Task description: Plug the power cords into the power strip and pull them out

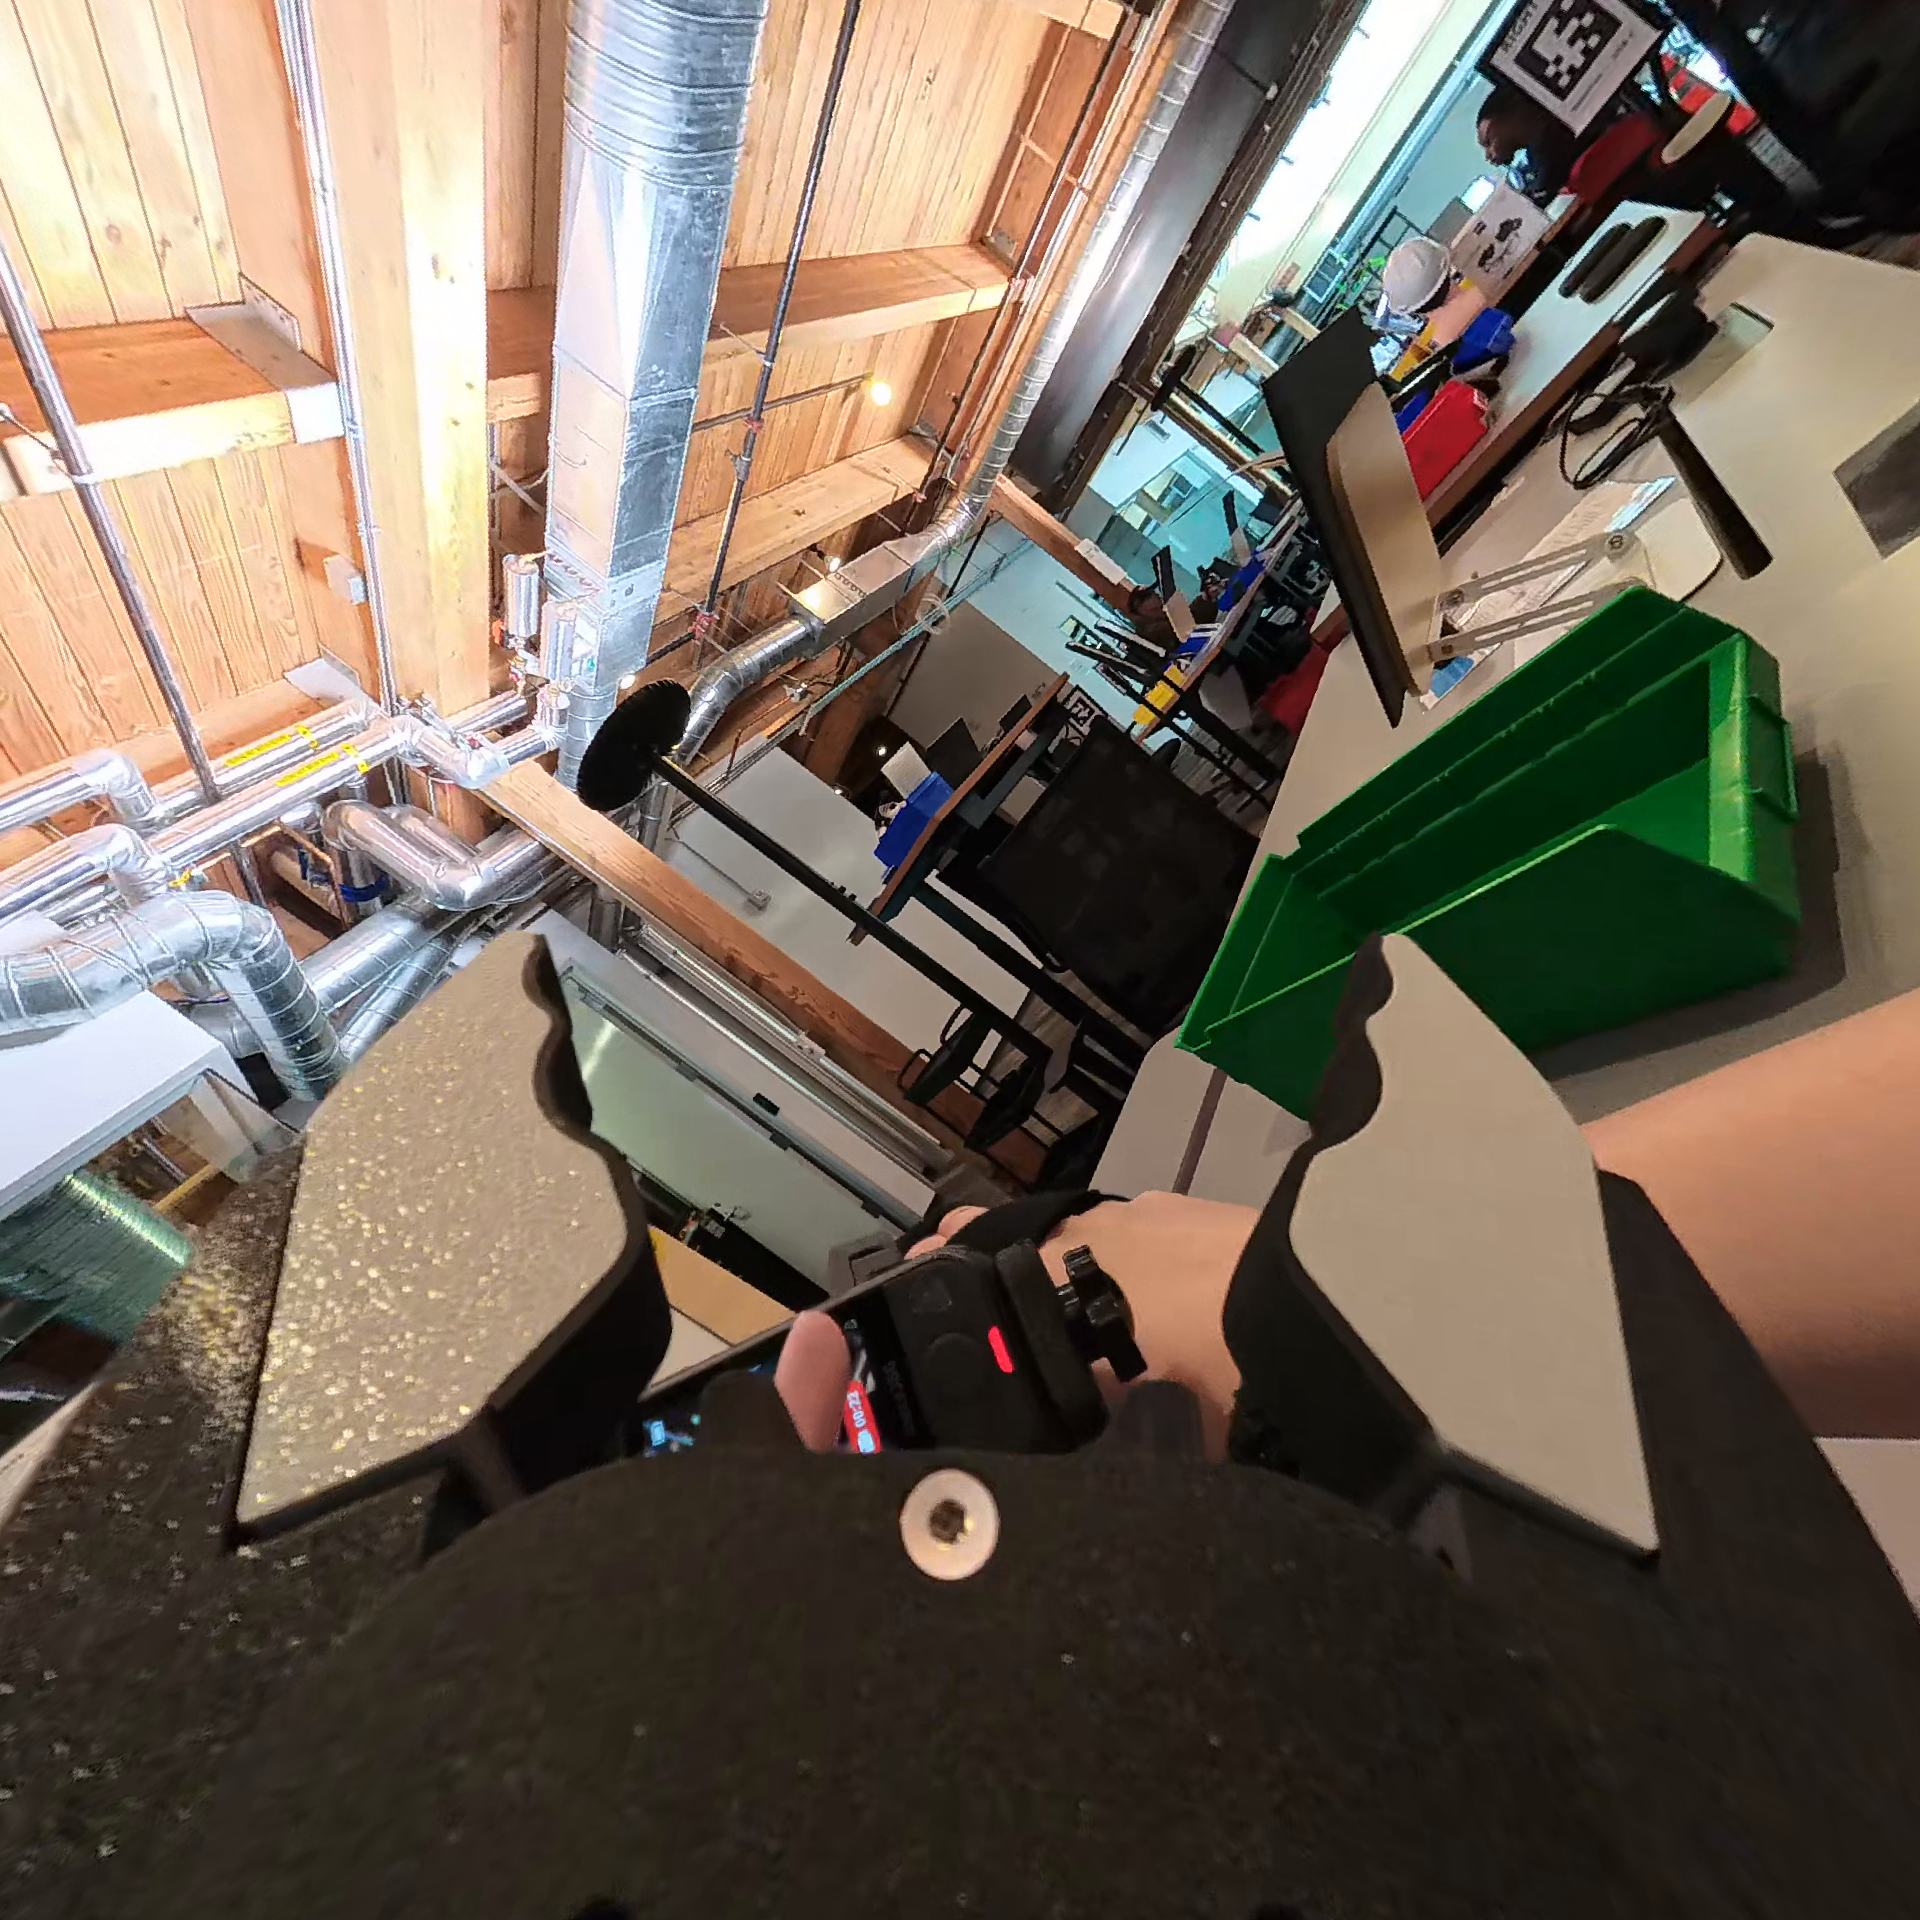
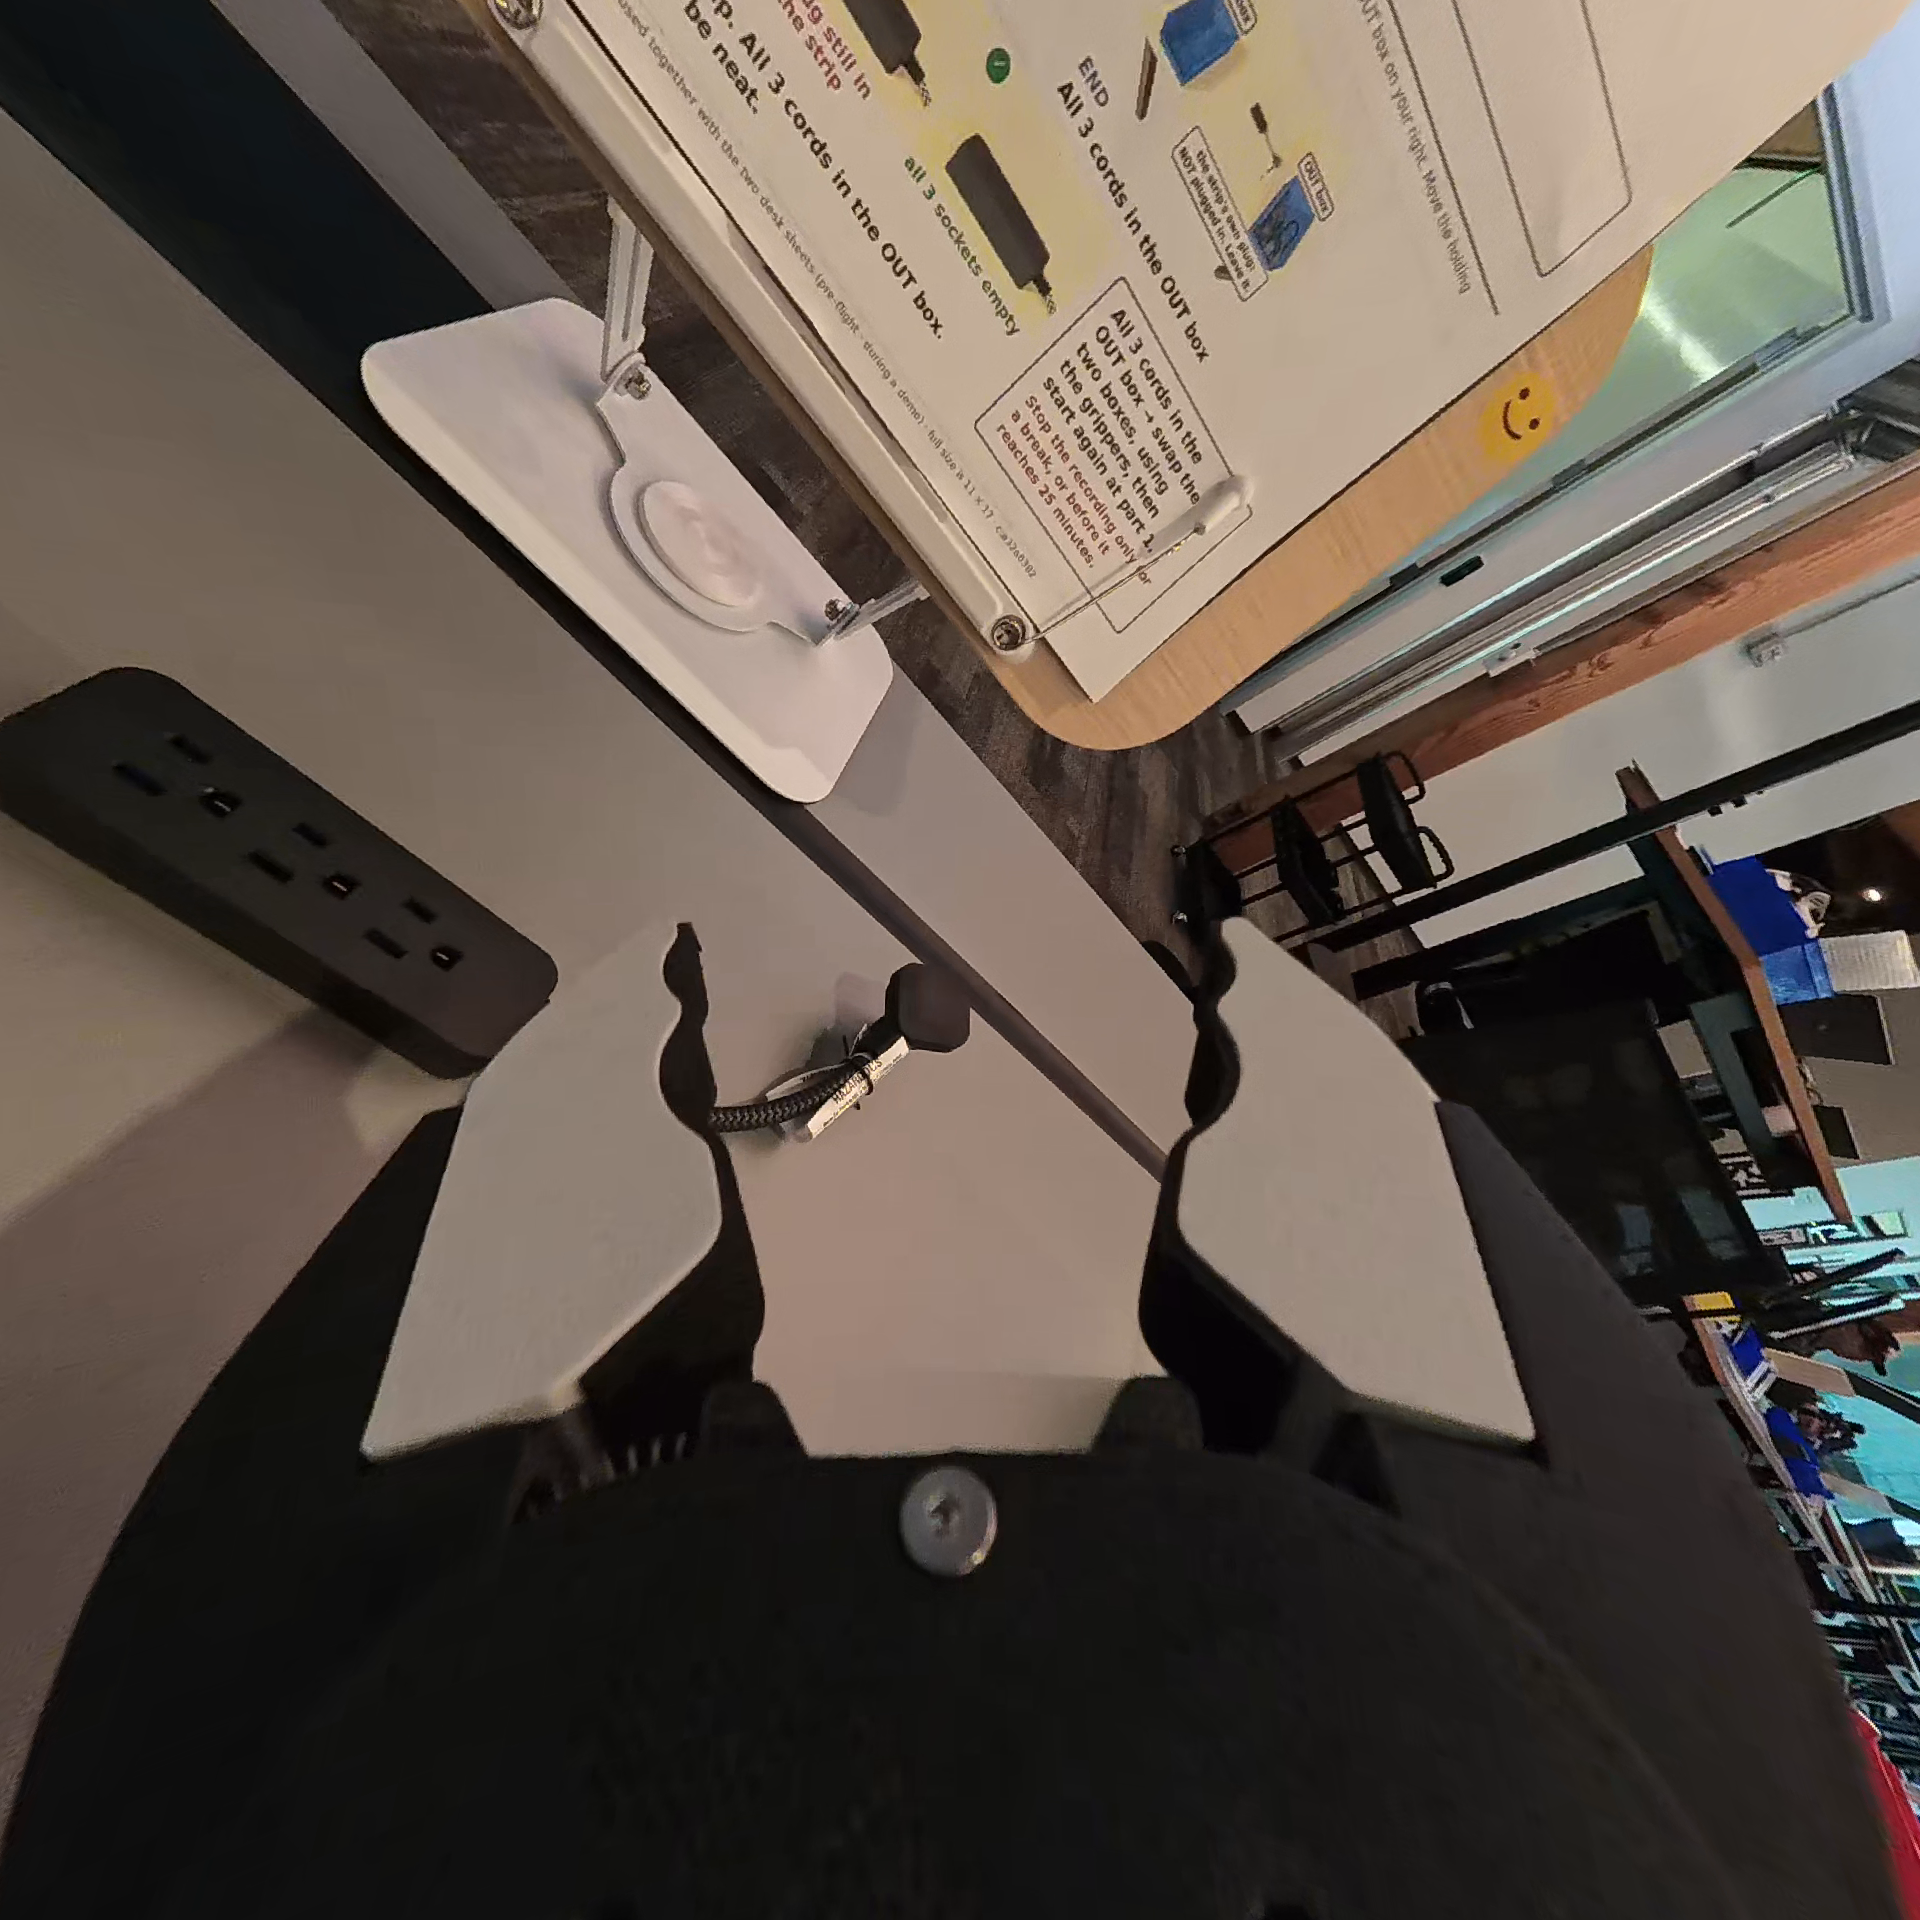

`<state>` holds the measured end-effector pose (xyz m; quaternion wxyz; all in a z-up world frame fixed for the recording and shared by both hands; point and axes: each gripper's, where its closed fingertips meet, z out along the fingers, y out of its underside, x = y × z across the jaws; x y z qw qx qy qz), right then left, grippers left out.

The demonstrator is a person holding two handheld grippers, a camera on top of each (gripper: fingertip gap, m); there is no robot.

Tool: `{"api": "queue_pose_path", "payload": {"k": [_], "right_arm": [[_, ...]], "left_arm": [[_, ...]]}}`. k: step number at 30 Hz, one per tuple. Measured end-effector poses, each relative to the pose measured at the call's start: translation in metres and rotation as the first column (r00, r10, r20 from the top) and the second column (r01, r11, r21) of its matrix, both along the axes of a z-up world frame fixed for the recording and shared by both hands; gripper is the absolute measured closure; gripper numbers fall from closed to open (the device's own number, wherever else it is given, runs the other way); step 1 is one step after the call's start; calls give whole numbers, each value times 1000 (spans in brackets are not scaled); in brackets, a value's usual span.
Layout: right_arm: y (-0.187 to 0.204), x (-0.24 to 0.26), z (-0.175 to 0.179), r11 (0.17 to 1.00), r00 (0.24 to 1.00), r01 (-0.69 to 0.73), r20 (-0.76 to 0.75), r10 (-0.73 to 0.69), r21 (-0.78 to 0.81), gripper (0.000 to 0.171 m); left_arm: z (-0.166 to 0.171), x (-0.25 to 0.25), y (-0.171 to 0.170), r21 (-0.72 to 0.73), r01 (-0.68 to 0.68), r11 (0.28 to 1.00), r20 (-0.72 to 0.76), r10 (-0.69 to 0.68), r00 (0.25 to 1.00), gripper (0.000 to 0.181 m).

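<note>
workshop w/ timber ceiling, silver ducts overhead. grey tabletop carries green bins, an instruction board on a white stand, then the black power strip, all sockets visible look empty. smallest: black plug w/ braided cord lying on the tabletop near the edge, just beside the strip, not touching. right claw fingers apart, empty, plug framed between them. left claw also apart, empty, tilted up off the work; a hand holds a camera behind it. prob pre-grasp: level the right claw, pinch the plug body not the cord, prongs facing the strip.
</note>
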<state>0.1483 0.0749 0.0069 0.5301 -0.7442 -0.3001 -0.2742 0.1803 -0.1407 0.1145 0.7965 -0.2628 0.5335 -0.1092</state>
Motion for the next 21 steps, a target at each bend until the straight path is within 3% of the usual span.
{"api": "queue_pose_path", "payload": {"k": [8, 14, 19, 21], "right_arm": [[4, 1, -18, 998, 1000, 3, 17, -1, -67, 80], [9, 11, -11, 999, 1000, 15, -7, -16, -34, 80], [11, 45, 27, 988, 993, 70, -100, -57, 135, 83], [8, 64, 46, 972, 986, 103, -148, -73, 212, 86]], "left_arm": [[22, -12, -17, 28, 16, 999, 37, -17, 999, 48], [50, -43, -5, 53, -58, 997, 103, 53, 993, 52], [79, -99, 48, -136, -165, 977, 213, 192, 958, 61], [69, -120, 86, -289, -227, 930, 157, 280, 947, 68]]}}
